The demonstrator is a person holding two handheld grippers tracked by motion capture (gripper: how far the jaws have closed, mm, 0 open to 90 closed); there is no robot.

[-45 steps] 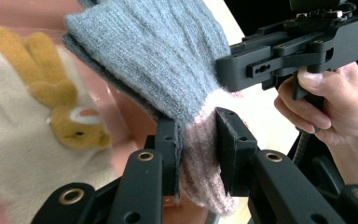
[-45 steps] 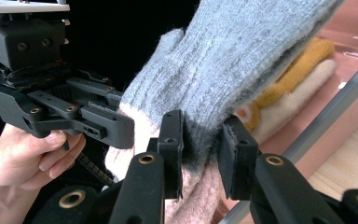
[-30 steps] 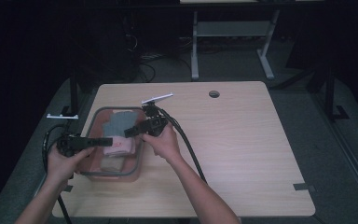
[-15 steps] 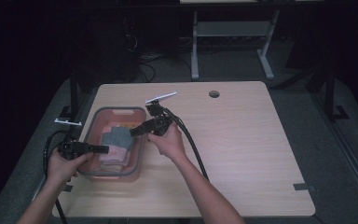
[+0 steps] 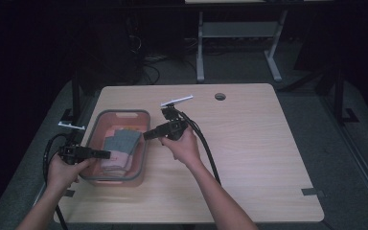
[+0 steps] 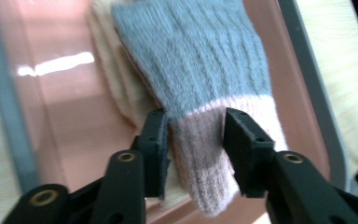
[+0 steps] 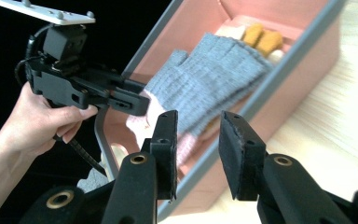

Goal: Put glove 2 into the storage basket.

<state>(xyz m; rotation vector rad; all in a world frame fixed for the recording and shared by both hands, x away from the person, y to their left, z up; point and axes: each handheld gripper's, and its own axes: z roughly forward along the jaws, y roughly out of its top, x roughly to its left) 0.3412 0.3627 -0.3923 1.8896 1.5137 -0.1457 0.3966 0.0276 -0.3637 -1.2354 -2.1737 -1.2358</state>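
In my left gripper view, the grey sock [image 6: 200, 56] is fuzzy and its top is cut off by the picture's edge. It hides most of the cream sock [image 6: 121, 93] under it. In my right gripper view, the bin's wall [image 7: 242, 121] covers the sock's pink end. From high up, the socks look too small to tell apart.

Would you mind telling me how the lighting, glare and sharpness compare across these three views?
High view: dim, with black surroundings; only the pale wooden table is lit. Left gripper view: bright and soft, the grey-and-pink knitted sock slightly blurred, with a white glare streak on the floor of the pink plastic bin with a grey rim. Right gripper view: sharper on the jaws, black backdrop at left, table washed out at right.
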